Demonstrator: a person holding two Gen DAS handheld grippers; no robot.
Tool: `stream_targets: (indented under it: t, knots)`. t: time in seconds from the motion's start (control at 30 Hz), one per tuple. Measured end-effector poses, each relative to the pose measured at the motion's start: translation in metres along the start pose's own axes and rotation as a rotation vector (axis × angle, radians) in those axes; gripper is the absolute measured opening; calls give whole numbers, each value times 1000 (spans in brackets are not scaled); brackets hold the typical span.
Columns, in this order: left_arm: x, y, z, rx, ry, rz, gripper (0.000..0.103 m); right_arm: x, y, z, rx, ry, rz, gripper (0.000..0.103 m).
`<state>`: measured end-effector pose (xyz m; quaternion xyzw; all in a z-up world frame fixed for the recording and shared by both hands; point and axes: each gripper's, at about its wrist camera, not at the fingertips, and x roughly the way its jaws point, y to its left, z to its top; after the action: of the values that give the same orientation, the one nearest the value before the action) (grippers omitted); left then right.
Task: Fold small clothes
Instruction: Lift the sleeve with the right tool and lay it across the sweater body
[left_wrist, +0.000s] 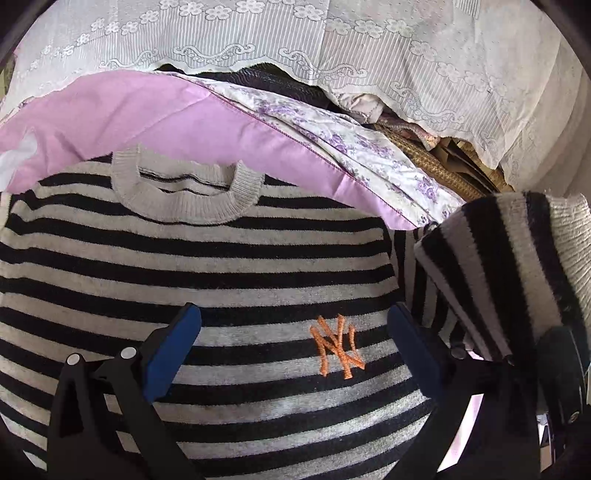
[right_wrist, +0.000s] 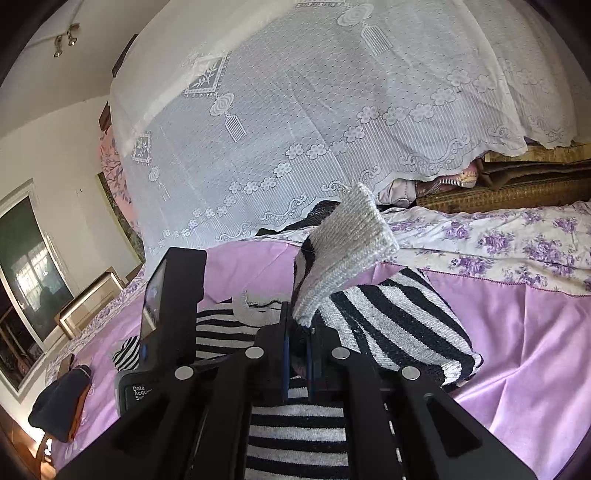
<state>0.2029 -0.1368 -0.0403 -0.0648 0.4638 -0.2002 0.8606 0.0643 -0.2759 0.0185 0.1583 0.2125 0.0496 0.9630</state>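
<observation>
1. The left gripper (left_wrist: 293, 332) hangs nearest in its own view, its blue-padded fingers (left_wrist: 173, 354) spread wide with nothing between them, poised over the chest of the striped sweater (left_wrist: 192, 258).
2. The sweater lies flat, front up, on the pink sheet (left_wrist: 177, 118); an orange NY logo (left_wrist: 338, 345) sits between the open fingers, and the grey ribbed collar (left_wrist: 184, 199) lies farther off.
3. The right gripper (right_wrist: 297, 363) has its fingers pinched nearly together on the sweater's sleeve (right_wrist: 399, 325), which is lifted off the bed at the right.
4. The sleeve's grey ribbed cuff (right_wrist: 343, 254) stands up above the pinch and flops over to the right.
5. In the right wrist view, a dark bundle of cloth (right_wrist: 61, 404) lies at the near left edge of the sheet.
6. Beyond the pink sheet runs a floral purple cover (right_wrist: 498, 240).
7. Farthest back hangs a white lace curtain (right_wrist: 314, 110), with woven mats (right_wrist: 509, 192) under its hem on the right.
</observation>
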Motion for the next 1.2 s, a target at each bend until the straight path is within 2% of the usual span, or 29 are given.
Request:
stream_targets:
  t: [0.37, 0.5, 0.57, 0.7, 0.77, 0.8, 0.83, 0.9, 0.93, 1.0, 1.1, 1.2]
  knots:
    - [-47, 63, 19, -44, -55, 85, 98, 29, 77, 4, -94, 32, 30, 7]
    - [-69, 92, 23, -17, -111, 171, 99, 47, 109, 4, -116, 55, 64, 8]
    - [-76, 106, 22, 12, -137, 241, 99, 60, 124, -2, -124, 77, 78, 8]
    - [-72, 148, 16, 54, -137, 362, 99, 96, 143, -26, -121, 148, 81, 15]
    - [-62, 184, 11, -13, -96, 428, 99, 119, 147, -46, -111, 218, 99, 24]
    - [-57, 201, 8, -50, -72, 444, 99, 127, 149, -55, -108, 243, 99, 33]
    - [-55, 218, 6, -97, -50, 435, 99, 133, 151, -64, -116, 282, 102, 34]
    - [-58, 243, 9, -209, -19, 339, 99, 135, 155, -76, -135, 323, 129, 34]
    - [-65, 251, 10, -254, -31, 291, 99, 129, 156, -76, -149, 313, 135, 34]
    - [-78, 256, 12, -289, -66, 245, 99, 112, 153, -68, -177, 254, 125, 34]
    - [-92, 237, 11, -241, -91, 211, 99, 93, 130, -45, -182, 183, 59, 35]
    - [-86, 193, 5, -104, -53, 135, 99, 99, 90, -26, -122, 194, -3, 35]
